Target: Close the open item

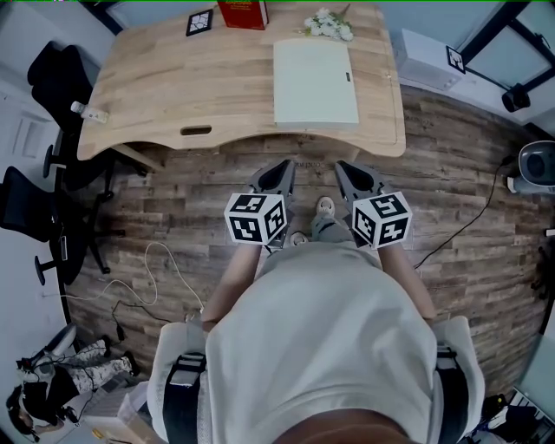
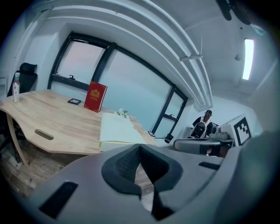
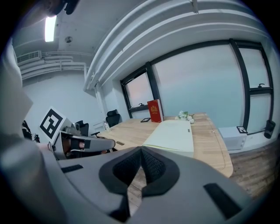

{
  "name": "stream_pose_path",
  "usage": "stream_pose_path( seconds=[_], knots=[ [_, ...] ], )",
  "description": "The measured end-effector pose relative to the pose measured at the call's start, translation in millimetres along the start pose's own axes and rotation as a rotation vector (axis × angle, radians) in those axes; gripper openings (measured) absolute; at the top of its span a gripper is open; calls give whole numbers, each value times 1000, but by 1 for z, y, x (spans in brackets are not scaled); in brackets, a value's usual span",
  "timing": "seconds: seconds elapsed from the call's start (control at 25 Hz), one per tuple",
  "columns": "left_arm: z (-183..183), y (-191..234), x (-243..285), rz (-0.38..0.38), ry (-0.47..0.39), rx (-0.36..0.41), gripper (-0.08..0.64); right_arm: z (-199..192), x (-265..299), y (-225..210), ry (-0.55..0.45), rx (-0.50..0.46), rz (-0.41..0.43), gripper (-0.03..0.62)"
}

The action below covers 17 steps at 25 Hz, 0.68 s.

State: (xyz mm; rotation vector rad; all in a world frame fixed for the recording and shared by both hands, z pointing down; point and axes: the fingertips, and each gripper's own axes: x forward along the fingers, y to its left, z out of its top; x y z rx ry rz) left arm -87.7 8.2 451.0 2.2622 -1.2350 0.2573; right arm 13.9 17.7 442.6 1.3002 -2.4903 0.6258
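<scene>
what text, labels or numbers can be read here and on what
None can be read.
Red book: gold cover print, too small.
Pale book: dark tab, too small.
Left gripper, right gripper, card, white box: square markers, no words.

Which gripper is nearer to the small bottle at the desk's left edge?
Left. The left gripper is short of the desk's front edge, to the right of the bottle. The right gripper is beside it, farther right. Both are shut and empty.
</scene>
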Motion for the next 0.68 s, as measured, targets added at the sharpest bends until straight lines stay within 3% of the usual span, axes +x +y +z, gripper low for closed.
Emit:
stream_pose_path(
  seconds=[0.68],
  knots=[
    [-4,5,1,-4,3,-4,21,-3,5,3,-7,-1,14,18]
  ],
)
